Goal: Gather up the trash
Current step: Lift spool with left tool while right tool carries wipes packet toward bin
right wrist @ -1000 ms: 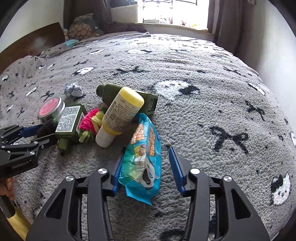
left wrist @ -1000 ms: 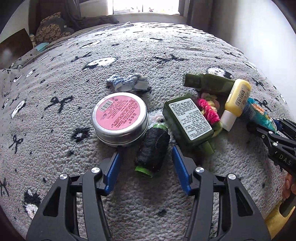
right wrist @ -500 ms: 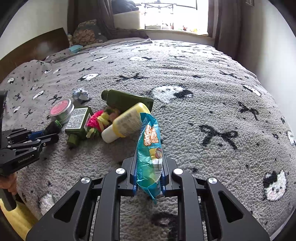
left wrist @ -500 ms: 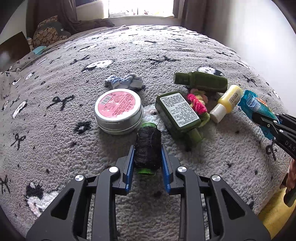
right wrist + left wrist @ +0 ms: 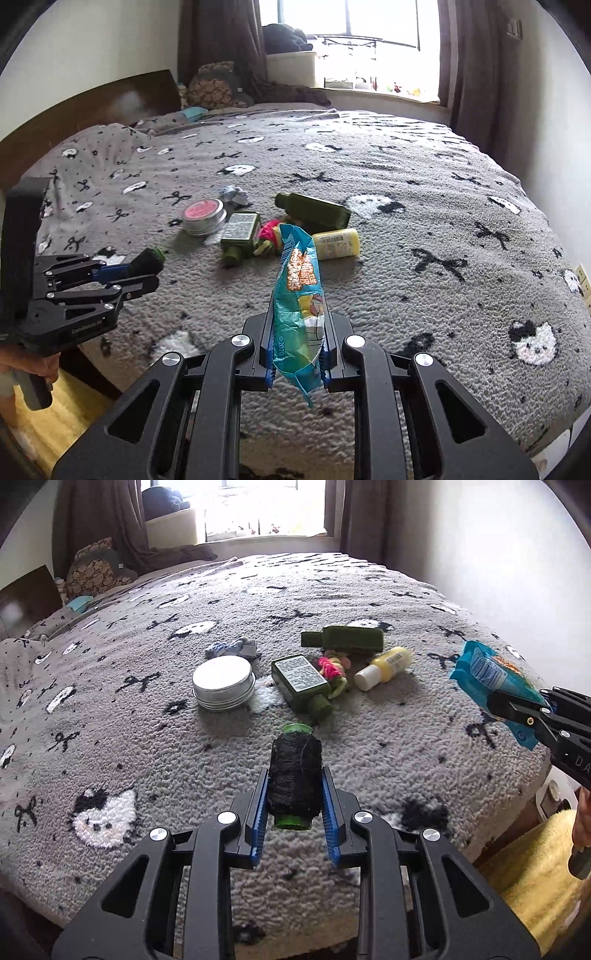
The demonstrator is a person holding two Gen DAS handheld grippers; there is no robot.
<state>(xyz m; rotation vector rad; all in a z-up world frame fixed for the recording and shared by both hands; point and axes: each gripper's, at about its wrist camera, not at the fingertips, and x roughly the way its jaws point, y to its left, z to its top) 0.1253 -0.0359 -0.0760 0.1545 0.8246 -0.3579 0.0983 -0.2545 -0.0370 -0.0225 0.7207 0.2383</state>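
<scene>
My left gripper is shut on a black thread spool with green ends and holds it above the grey blanket; it also shows in the right wrist view. My right gripper is shut on a blue snack wrapper, lifted off the bed; the wrapper also shows at the right of the left wrist view.
On the blanket lie a round tin, two green bottles, a yellow bottle, a pink and yellow hair tie and a crumpled blue cloth. The bed edge is near, with yellow floor covering below.
Both grippers closed on their objects, the left on the spool and the right on the wrapper, then lifted and pulled back toward the near edge of the bed.
</scene>
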